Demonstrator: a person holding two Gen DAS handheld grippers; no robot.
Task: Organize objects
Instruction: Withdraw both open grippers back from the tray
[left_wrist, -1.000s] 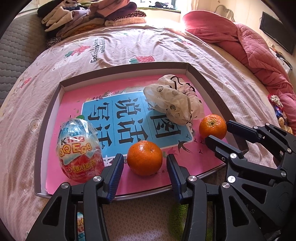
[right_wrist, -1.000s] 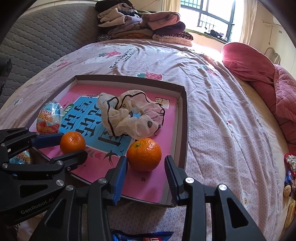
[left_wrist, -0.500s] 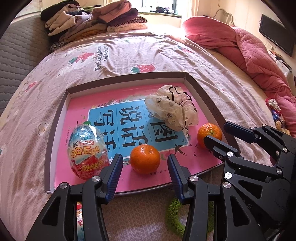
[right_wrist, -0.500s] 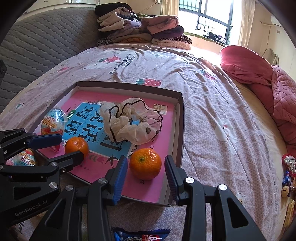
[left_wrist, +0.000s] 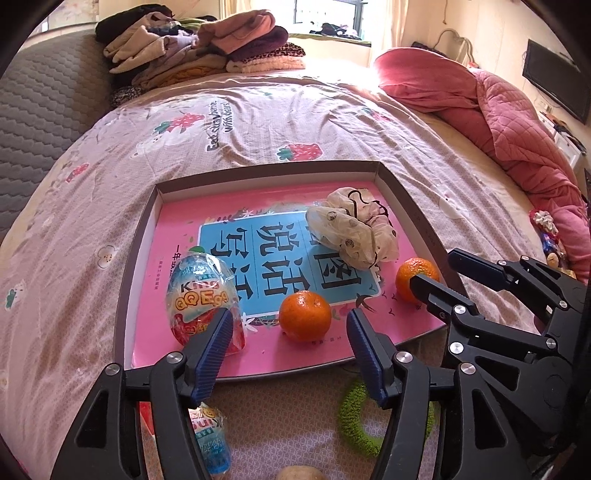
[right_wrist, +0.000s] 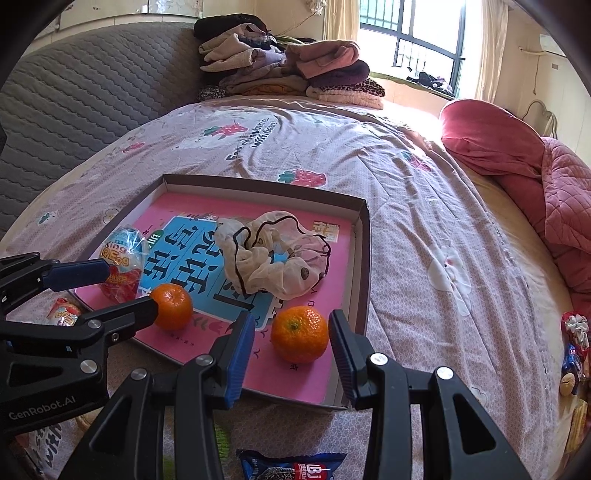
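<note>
Left gripper (left_wrist: 288, 332) jaws, just opening, stand wide and empty around a tangerine (left_wrist: 304, 315). Right gripper (right_wrist: 291, 343) stands part-open, clear of second tangerine (right_wrist: 300, 334), tray's (right_wrist: 364, 258) five o'clock corner.

tray (left_wrist: 402, 192) on bed (left_wrist: 258, 122) | in tray: egg (left_wrist: 199, 291) left, two oranges (left_wrist: 304, 315) front, pouch (left_wrist: 354, 229) behind

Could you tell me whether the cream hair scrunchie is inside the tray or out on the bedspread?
Inside. The cream hair scrunchie lies bunched on the pink book cover within the tray walls, behind the two tangerines.
</note>
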